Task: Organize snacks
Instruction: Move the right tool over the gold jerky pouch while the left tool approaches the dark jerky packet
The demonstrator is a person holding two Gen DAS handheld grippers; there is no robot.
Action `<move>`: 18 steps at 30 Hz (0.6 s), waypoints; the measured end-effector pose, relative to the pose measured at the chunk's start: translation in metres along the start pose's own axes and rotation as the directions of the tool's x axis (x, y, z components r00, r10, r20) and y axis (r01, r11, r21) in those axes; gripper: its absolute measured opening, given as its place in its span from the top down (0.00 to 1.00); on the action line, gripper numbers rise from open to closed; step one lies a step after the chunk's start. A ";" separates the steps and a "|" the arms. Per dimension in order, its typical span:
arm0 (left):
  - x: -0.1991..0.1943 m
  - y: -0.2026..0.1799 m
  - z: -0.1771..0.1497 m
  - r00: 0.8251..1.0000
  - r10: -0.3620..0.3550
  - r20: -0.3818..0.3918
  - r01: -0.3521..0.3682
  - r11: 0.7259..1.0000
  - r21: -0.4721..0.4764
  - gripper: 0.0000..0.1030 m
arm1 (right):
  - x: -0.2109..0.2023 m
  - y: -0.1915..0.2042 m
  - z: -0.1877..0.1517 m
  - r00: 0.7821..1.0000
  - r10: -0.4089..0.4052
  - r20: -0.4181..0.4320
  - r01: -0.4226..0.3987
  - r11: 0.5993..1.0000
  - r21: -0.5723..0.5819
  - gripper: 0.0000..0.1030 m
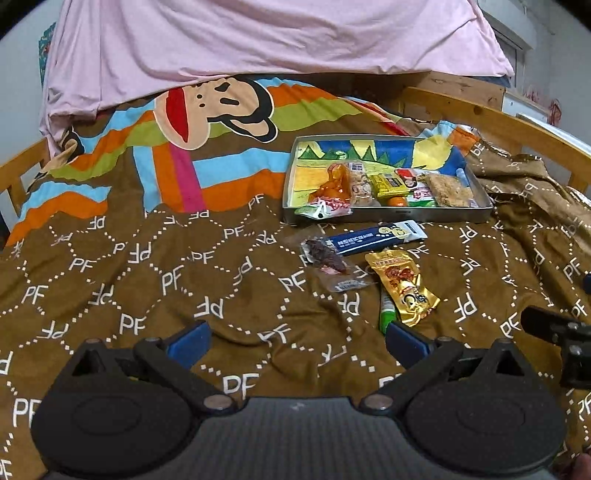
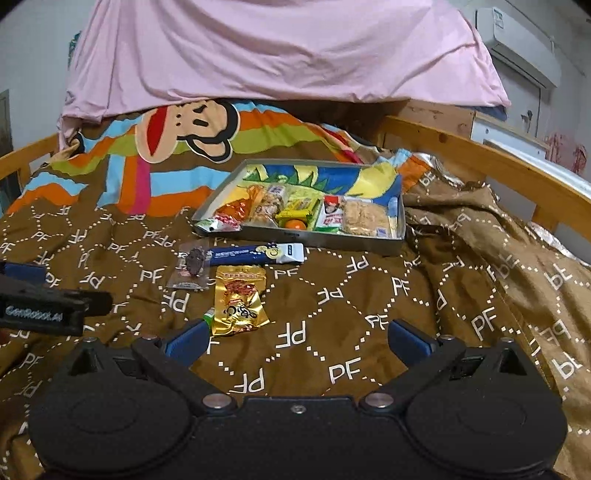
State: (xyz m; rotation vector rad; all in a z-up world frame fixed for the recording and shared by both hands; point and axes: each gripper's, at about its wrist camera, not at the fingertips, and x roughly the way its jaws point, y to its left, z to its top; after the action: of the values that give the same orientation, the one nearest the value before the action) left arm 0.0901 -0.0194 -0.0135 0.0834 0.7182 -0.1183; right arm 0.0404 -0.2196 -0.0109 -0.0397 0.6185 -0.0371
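Note:
A metal tray (image 1: 388, 215) (image 2: 306, 238) with a colourful drawn lining sits on the bedspread and holds several snack packets. In front of it lie a dark blue bar packet (image 1: 376, 237) (image 2: 258, 253), a clear packet with a dark snack (image 1: 328, 260) (image 2: 192, 267), a gold packet (image 1: 404, 286) (image 2: 238, 304) and a green tube (image 1: 387, 314) (image 2: 208, 316) partly under the gold one. My left gripper (image 1: 297, 341) is open and empty, low over the cover, left of the loose snacks. My right gripper (image 2: 295, 341) is open and empty, just right of the gold packet.
A brown patterned bedspread (image 1: 147, 258) covers the bed. Pink bedding (image 1: 258, 37) is piled at the back. A wooden bed rail (image 2: 480, 158) runs along the right side. An air conditioner (image 2: 517, 33) hangs on the far wall.

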 end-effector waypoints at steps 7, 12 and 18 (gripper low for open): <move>0.003 0.003 0.006 1.000 0.005 -0.028 -0.005 1.000 -0.023 0.00 | 0.014 -0.005 0.010 1.000 0.012 -0.008 -0.011 1.000 0.020 0.01; 0.006 0.006 0.012 1.000 0.017 -0.016 -0.017 0.999 -0.044 0.00 | 0.031 -0.005 0.019 1.000 0.001 -0.023 -0.001 1.000 0.023 0.01; 0.030 0.015 0.013 0.998 0.020 -0.057 -0.024 0.998 -0.058 0.00 | 0.048 0.007 0.025 1.000 0.025 -0.010 -0.025 0.998 -0.061 0.01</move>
State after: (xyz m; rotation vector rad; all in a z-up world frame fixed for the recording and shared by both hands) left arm 0.1231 -0.0085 -0.0235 0.0389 0.7765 -0.0740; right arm 0.0940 -0.2138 -0.0186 -0.0910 0.6291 0.0058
